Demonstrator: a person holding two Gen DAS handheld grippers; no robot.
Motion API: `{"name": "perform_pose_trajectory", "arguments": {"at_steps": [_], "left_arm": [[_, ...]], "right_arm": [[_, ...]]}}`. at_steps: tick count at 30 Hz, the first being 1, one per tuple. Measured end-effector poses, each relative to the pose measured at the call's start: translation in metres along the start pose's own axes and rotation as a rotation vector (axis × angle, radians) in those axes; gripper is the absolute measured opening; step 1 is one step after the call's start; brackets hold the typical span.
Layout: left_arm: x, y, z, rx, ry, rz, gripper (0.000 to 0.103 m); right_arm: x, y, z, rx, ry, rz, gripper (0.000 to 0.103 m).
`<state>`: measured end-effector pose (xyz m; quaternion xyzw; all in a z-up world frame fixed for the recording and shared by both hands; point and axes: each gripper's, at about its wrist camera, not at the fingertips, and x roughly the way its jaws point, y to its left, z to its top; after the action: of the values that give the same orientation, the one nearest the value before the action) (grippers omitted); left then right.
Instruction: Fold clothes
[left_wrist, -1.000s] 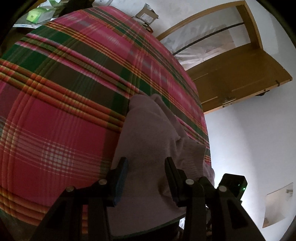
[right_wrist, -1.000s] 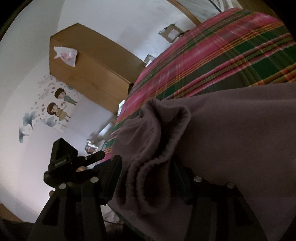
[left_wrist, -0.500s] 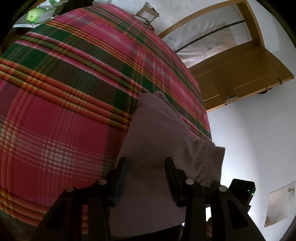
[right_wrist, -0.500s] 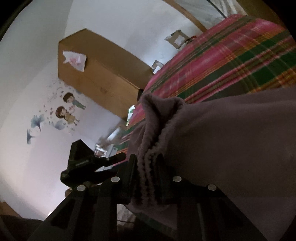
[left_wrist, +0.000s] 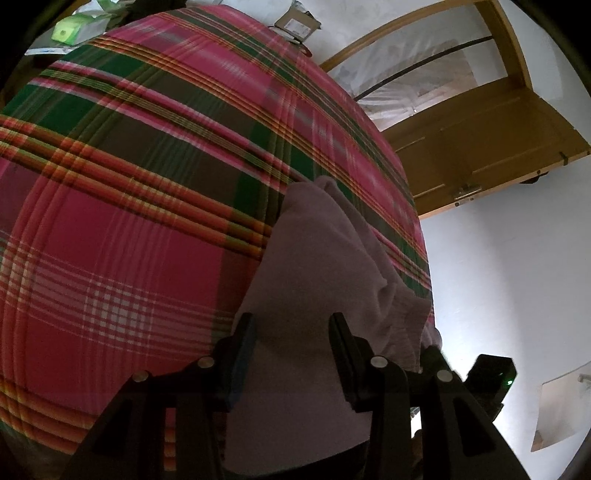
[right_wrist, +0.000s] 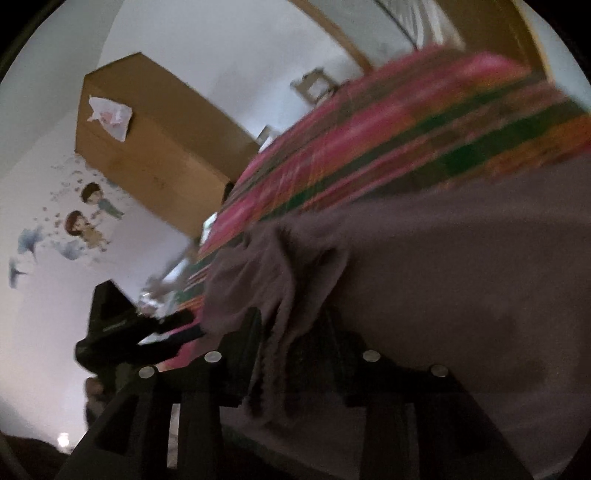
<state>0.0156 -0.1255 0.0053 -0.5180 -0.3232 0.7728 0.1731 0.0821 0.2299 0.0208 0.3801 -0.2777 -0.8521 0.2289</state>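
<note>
Left wrist view gives it best: a mauve knit garment lies part-folded along the near edge of the plaid bedspread, one bunched corner draping toward the wall side. Left gripper hangs over it, jaws parted wide, nothing pinched, likely steadying that end. Right gripper has the gathered ribbed edge hanging between its jaws, and they're opening now, pads off the cloth, probably letting go. Right wrist view is smeared with blur; the garment's near end is cut off below both tools
</note>
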Motion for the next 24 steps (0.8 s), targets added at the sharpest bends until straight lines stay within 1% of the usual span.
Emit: {"name": "perform_pose_trajectory", "arguments": {"at_steps": [2, 4, 7, 9, 11, 12, 13, 14, 16, 17, 18, 20, 22, 24], "left_arm": [[0.0, -0.001, 0.001, 0.006, -0.001, 0.008, 0.041], [0.0, -0.004, 0.002, 0.009, -0.006, 0.017, 0.041], [-0.001, -0.007, 0.006, 0.014, -0.015, 0.032, 0.041], [-0.004, -0.007, 0.011, 0.013, -0.027, 0.041, 0.041], [-0.005, -0.008, 0.015, 0.012, -0.034, 0.042, 0.041], [-0.005, -0.008, 0.018, 0.013, -0.036, 0.044, 0.041], [-0.004, -0.009, 0.02, 0.012, -0.04, 0.049, 0.041], [-0.004, -0.01, 0.022, 0.011, -0.044, 0.053, 0.041], [0.0, -0.012, 0.027, 0.009, -0.04, 0.054, 0.041], [0.002, -0.012, 0.028, 0.012, -0.036, 0.056, 0.041], [0.004, -0.013, 0.03, 0.015, -0.032, 0.057, 0.041], [0.008, -0.015, 0.033, 0.021, -0.028, 0.059, 0.041], [0.011, -0.016, 0.035, 0.023, -0.025, 0.062, 0.041], [0.014, -0.016, 0.037, 0.025, -0.02, 0.064, 0.041]], "right_arm": [[-0.006, 0.004, 0.007, -0.035, -0.037, -0.018, 0.038], [-0.006, 0.016, 0.014, -0.089, -0.059, -0.008, 0.038], [0.007, 0.032, 0.02, -0.165, -0.042, -0.003, 0.038], [0.013, 0.037, 0.024, -0.196, -0.037, -0.028, 0.037], [0.012, 0.041, 0.027, -0.229, -0.073, -0.054, 0.035], [0.009, 0.047, 0.027, -0.264, -0.106, -0.072, 0.035], [0.007, 0.053, 0.026, -0.304, -0.129, -0.074, 0.035], [0.007, 0.06, 0.025, -0.346, -0.131, -0.059, 0.035], [0.016, 0.067, 0.025, -0.387, -0.076, -0.02, 0.035], [0.024, 0.067, 0.024, -0.393, -0.043, -0.029, 0.035], [0.032, 0.067, 0.024, -0.396, -0.01, -0.048, 0.035], [0.048, 0.062, 0.024, -0.387, 0.058, -0.121, 0.035], [0.056, 0.053, 0.023, -0.354, 0.115, -0.149, 0.034], [0.056, 0.044, 0.02, -0.328, 0.145, -0.156, 0.034]]}}
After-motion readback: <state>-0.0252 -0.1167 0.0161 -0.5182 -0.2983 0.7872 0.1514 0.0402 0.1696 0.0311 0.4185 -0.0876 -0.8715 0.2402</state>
